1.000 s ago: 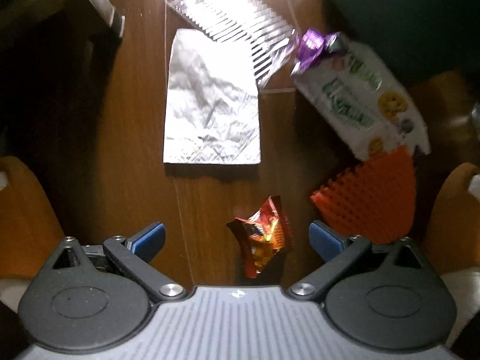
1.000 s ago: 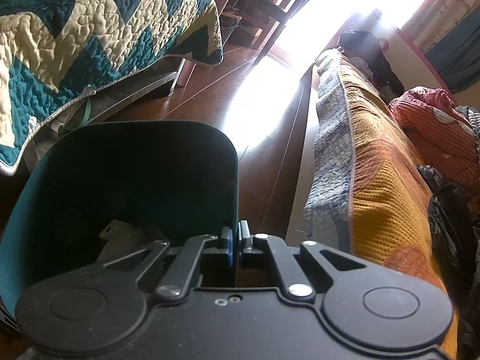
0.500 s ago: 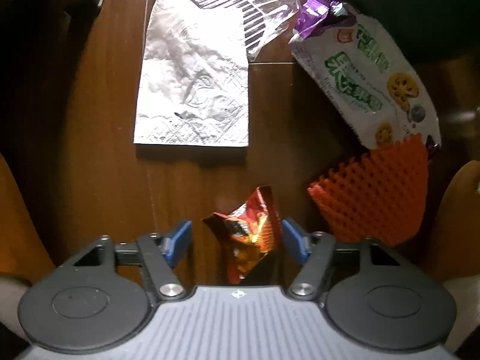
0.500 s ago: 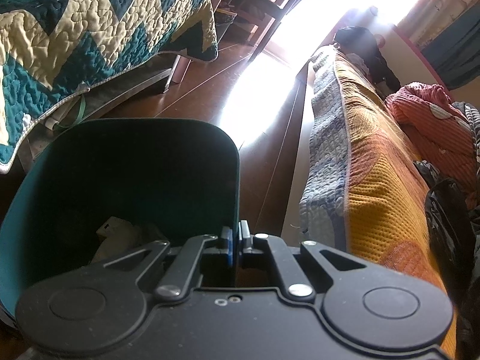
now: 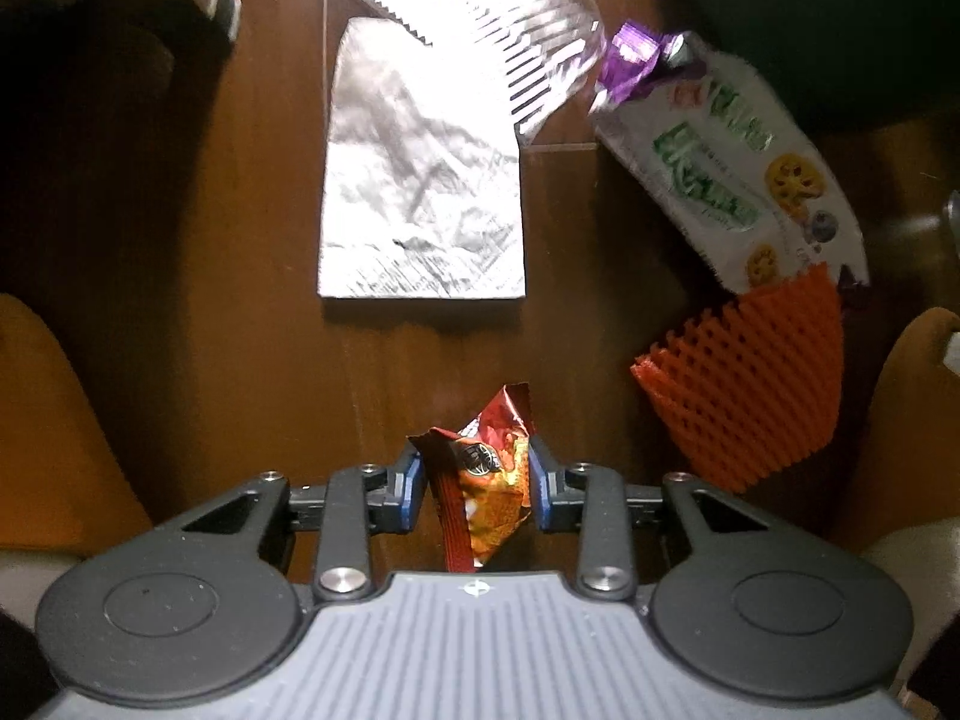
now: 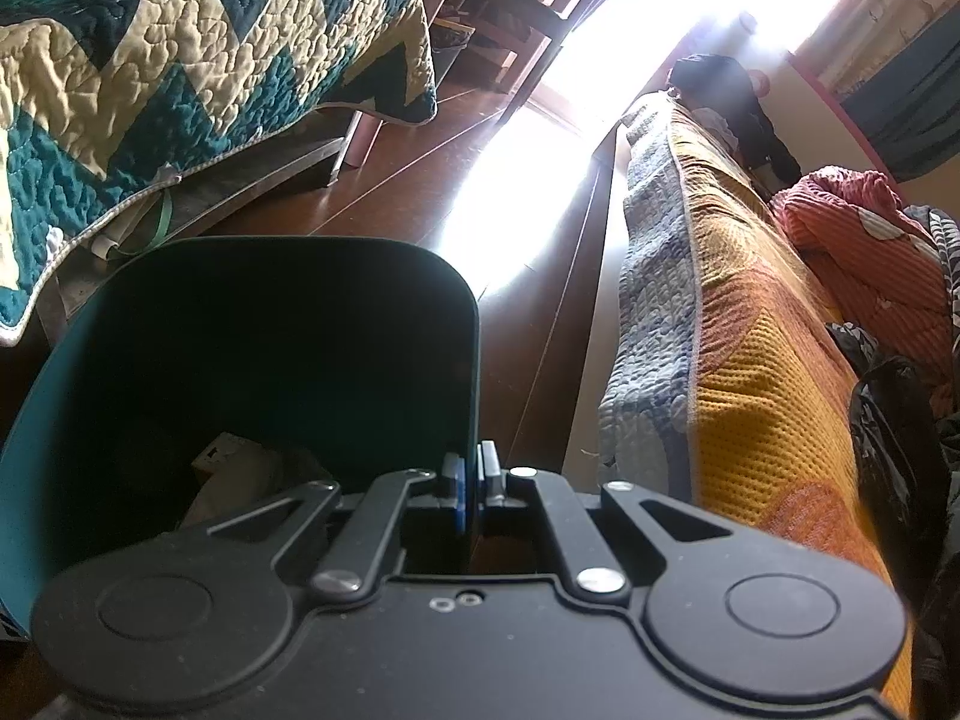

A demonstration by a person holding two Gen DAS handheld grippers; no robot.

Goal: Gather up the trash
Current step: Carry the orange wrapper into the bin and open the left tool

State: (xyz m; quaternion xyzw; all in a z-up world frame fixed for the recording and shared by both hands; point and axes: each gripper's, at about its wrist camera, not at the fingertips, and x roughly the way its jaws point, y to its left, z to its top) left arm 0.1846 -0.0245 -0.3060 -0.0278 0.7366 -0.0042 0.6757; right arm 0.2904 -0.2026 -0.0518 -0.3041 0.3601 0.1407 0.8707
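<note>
Left wrist view only: left gripper (image 5: 474,483), just closing, apparently pinches the red snack wrapper (image 5: 483,480) (on the floor). Right wrist view only: right gripper (image 6: 472,474) clamped on the teal bin (image 6: 270,324) rim.

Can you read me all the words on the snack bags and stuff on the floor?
None can be read for sure.
Red-orange snack wrapper: a round dark logo, too small and crumpled.
White snack bag: big green characters, too blurred.
Silver foil bag: no print.
Teal bin: no label showing.

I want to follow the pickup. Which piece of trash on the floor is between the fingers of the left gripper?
The small red-orange snack wrapper: the left gripper has just closed on it. The silver foil bag, white-green packet and orange foam net lie apart.
</note>
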